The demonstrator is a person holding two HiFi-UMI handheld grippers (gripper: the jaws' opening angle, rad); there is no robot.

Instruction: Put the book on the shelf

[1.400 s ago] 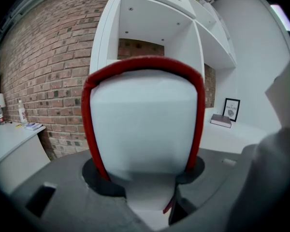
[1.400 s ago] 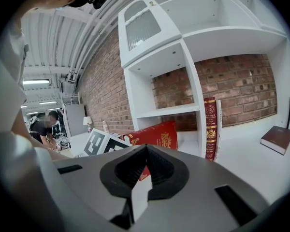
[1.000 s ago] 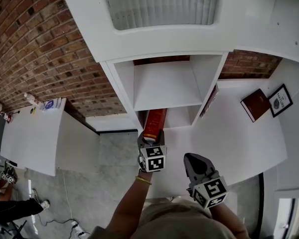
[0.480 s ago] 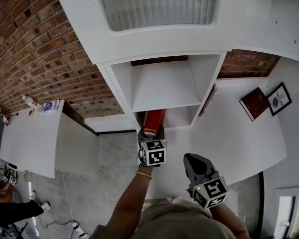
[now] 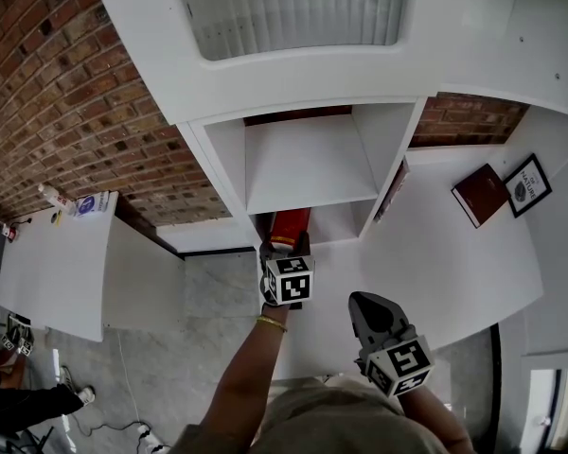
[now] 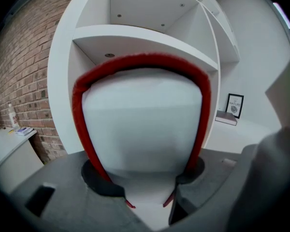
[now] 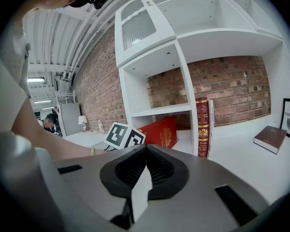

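Observation:
A red book (image 5: 289, 227) with white page edges (image 6: 142, 124) is clamped in my left gripper (image 5: 286, 253), which is shut on its near end. Its far end sits inside the lower compartment of the white shelf unit (image 5: 308, 159), under the middle board. In the left gripper view the book fills the middle, with the left gripper (image 6: 145, 175) at its base. In the right gripper view the red book (image 7: 159, 132) leans in the lower opening. My right gripper (image 5: 369, 310) hangs back above the white desk, shut and empty, as the right gripper (image 7: 145, 163) view confirms.
A dark red book (image 5: 398, 189) stands upright against the shelf's right wall. A brown book (image 5: 480, 195) lies flat beside a framed picture (image 5: 527, 184) at the far right. A white counter (image 5: 57, 263) with bottles lies left, before a brick wall.
My left gripper has pushed forward with the red book, which now reaches deeper into the lower compartment, so less of its cover shows. The right gripper has stayed put.

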